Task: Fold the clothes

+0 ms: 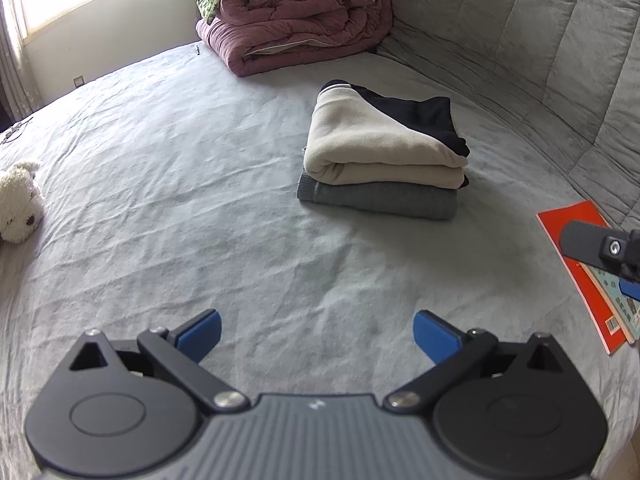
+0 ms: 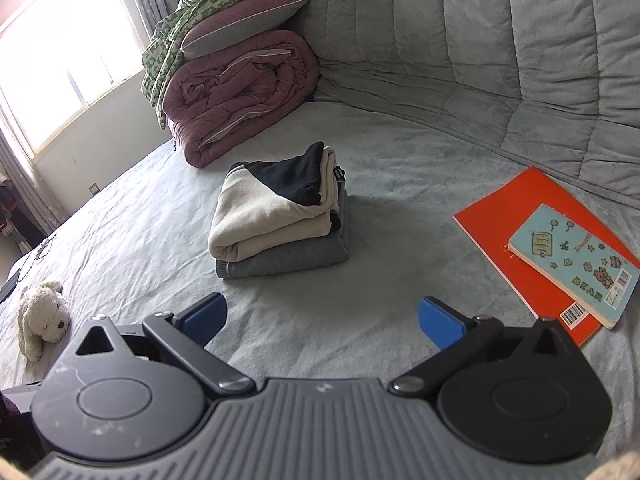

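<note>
A stack of folded clothes rests on the grey bed sheet (image 1: 180, 208): a cream and black garment (image 1: 376, 148) (image 2: 272, 208) lies on top of a folded grey garment (image 1: 380, 200) (image 2: 288, 260). My left gripper (image 1: 318, 334) hovers open over bare sheet, well short of the stack, with nothing between its blue pads. My right gripper (image 2: 322, 318) is also open and empty, near the stack's front edge. Part of the right gripper (image 1: 600, 248) shows at the right edge of the left wrist view.
A rolled maroon quilt (image 1: 304, 20) (image 2: 240, 96) with pillows on top sits at the back. A white plush dog (image 1: 20, 204) (image 2: 40, 316) lies at the left. An orange book (image 2: 532, 240) (image 1: 580, 272) under a light blue notebook (image 2: 576, 264) lies at the right. A padded grey headboard (image 2: 500, 40) lines the far side.
</note>
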Motion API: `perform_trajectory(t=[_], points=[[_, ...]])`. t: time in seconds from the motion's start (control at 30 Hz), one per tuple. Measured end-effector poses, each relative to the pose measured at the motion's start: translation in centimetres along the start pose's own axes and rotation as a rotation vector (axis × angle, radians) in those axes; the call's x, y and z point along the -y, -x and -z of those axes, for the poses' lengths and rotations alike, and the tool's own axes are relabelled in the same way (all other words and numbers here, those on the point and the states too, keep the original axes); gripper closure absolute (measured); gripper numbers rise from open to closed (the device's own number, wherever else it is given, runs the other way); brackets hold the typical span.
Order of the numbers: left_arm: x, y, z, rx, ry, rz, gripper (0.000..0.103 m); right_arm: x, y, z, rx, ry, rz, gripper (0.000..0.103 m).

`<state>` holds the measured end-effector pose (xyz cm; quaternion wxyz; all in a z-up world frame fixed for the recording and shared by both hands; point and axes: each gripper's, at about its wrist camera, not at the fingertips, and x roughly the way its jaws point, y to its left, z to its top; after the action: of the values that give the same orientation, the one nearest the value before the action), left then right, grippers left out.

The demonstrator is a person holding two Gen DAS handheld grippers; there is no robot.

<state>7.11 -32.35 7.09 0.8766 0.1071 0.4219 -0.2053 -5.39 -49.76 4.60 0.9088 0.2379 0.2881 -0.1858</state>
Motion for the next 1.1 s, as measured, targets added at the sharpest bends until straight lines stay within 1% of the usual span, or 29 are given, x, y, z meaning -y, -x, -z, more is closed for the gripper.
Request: perform_trajectory(t=[0.23,1.1], points=[[-0.09,0.26,-0.04,0.0,-0.017,-0.004,0.001,-0.01,-0.09,-0.06,-0.003,0.003,0.0,0.0],[-0.17,0.67,-0.32,0.0,-0.019,-0.006,0.001,-0.4,-0.4,0.08,-0.017,0.024,0.003,0.0]])
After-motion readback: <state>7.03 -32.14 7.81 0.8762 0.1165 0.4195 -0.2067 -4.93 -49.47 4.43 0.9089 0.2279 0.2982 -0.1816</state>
